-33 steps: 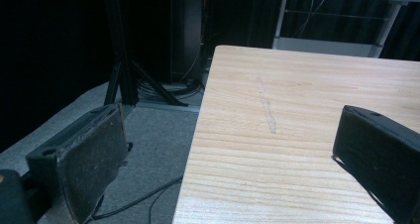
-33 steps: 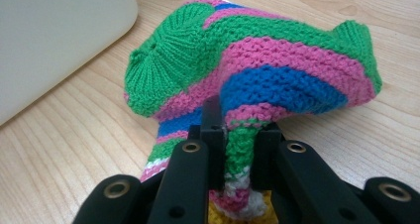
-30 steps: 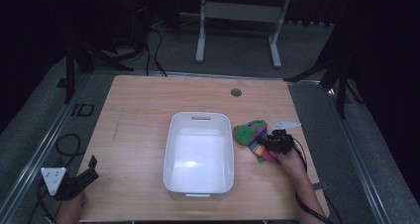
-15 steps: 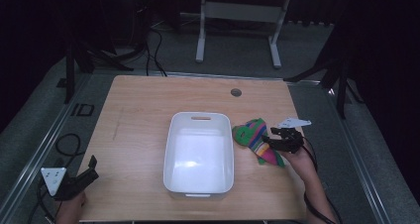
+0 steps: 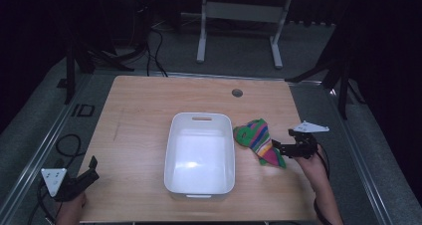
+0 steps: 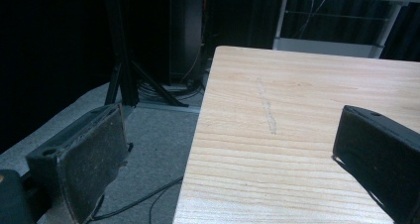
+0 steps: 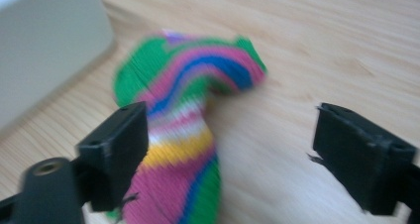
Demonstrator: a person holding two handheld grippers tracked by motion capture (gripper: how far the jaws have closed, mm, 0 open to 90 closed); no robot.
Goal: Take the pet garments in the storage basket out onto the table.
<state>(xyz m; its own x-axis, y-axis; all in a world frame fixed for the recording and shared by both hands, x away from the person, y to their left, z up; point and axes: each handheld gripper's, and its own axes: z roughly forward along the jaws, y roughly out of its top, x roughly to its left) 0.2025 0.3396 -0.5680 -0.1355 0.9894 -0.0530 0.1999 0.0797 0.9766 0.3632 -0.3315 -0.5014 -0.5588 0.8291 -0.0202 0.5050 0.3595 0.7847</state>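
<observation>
— Right gripper view: our right gripper has just been spreading its jaws, now wide, pressing nothing; the striped sock lies on the table beside the white bin.

— Left gripper idles unclenched (empty). We should re-centre over the sock before closing.

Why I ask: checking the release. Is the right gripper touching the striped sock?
Apart, it seems. In the right gripper view the jaws have just been opening and stand wide above the striped sock, pressing nothing.
</observation>
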